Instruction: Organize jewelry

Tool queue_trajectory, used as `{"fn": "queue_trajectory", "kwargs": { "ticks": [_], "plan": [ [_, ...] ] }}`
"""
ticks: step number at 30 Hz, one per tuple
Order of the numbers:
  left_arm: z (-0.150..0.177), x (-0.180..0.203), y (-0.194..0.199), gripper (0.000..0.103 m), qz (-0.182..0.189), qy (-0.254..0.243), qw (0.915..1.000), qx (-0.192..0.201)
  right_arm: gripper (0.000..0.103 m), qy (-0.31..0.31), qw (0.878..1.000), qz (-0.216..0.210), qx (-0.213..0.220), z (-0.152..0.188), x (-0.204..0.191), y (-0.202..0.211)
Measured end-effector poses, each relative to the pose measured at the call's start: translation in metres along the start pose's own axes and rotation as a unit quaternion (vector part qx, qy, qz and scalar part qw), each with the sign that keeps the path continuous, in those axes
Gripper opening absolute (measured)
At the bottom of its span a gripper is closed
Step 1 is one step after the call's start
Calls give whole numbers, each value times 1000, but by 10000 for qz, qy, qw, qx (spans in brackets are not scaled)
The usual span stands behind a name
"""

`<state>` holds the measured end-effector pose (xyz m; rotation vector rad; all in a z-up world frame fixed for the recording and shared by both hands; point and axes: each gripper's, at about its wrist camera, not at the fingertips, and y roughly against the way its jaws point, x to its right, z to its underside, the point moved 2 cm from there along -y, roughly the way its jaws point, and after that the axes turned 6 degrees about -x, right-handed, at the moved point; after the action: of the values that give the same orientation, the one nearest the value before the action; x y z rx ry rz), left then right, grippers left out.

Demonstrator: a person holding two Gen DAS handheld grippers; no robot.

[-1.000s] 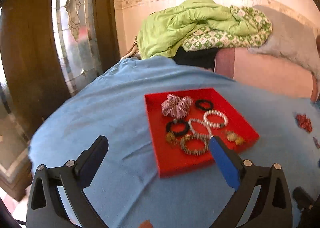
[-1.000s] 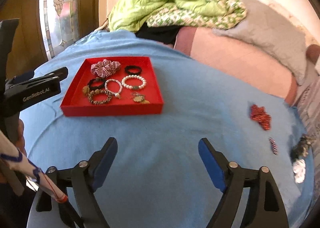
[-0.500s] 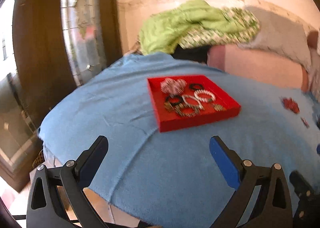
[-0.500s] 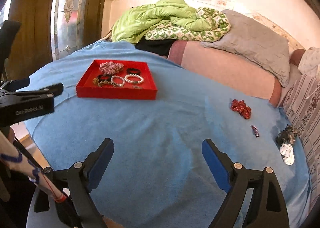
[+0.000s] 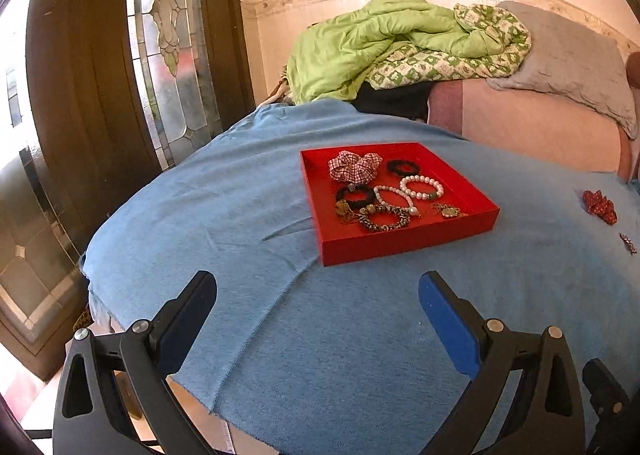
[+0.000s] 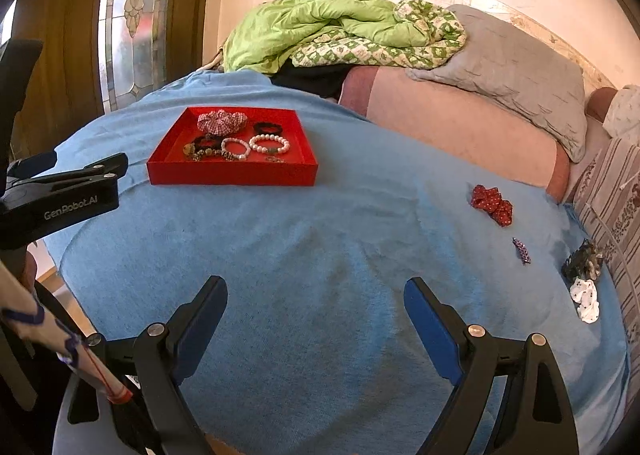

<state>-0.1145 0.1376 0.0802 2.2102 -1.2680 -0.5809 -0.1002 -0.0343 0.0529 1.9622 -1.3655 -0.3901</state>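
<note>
Left gripper (image 5: 318,291) and right gripper (image 6: 316,295) gaped, empty. Red tray (image 5: 404,245) lay ahead, corner toward the left gripper; red scrunchie (image 6: 492,205) lay ahead-right, long axis slanting away leftward.

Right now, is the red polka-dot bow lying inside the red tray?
No, the red bow lies on the blue cloth, well to the right of the red tray.
</note>
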Motion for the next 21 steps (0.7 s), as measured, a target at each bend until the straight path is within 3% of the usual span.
{"fn": "queue_trajectory", "kwargs": {
  "ticks": [21],
  "plan": [
    [2,4,0,101,0,-75,10000,-35,93,98,9999,11,-100,3,-7,-4]
  ]
}}
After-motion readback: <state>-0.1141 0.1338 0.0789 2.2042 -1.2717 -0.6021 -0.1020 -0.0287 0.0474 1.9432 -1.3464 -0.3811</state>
